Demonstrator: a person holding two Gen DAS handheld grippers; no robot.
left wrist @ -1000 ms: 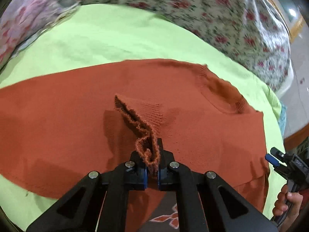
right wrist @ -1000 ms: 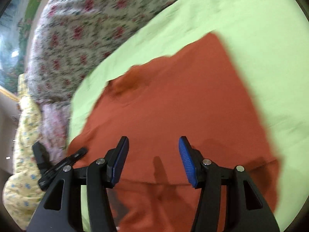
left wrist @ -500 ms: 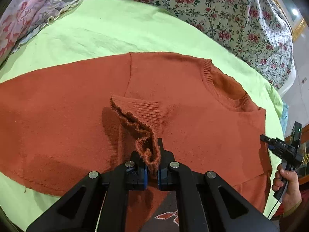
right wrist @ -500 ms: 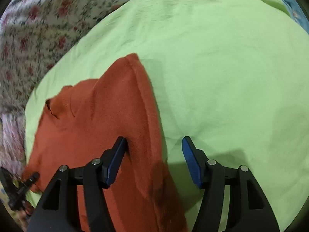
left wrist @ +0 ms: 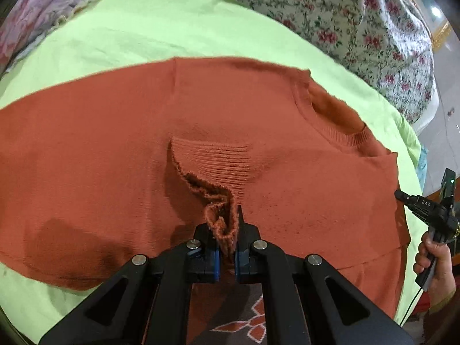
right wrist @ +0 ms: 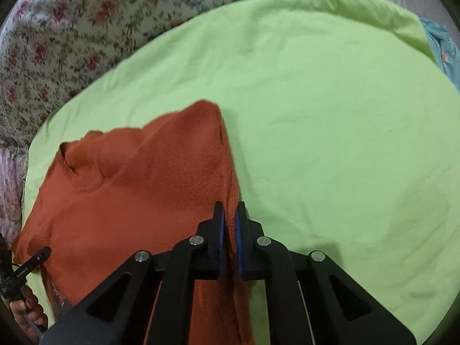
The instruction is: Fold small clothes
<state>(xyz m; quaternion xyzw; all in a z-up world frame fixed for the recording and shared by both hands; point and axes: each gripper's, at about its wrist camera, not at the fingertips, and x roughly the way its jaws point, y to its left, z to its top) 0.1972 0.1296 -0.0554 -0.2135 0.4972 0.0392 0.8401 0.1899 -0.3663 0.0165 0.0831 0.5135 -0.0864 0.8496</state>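
A rust-orange knit sweater point(left wrist: 115, 155) lies on a light green sheet point(left wrist: 143, 28), its neck hole point(left wrist: 333, 109) at the right. My left gripper point(left wrist: 225, 238) is shut on the ribbed sleeve cuff point(left wrist: 221, 224), which is folded onto the sweater's body. My right gripper point(right wrist: 229, 230) is shut on the sweater's right side edge point(right wrist: 227, 172), with the sweater point(right wrist: 129, 201) spread to its left. The right gripper also shows at the right edge of the left wrist view point(left wrist: 425, 210).
A floral bedspread point(left wrist: 359, 23) lies behind the green sheet point(right wrist: 316, 100) and also shows in the right wrist view point(right wrist: 72, 28). A pale pink floral cloth point(left wrist: 34, 20) is at the far left. Blue fabric point(right wrist: 440, 49) peeks out at the sheet's right end.
My right gripper has moved from over the sweater to its right edge and shut on it. My left gripper has kept hold of the cuff and moved little.
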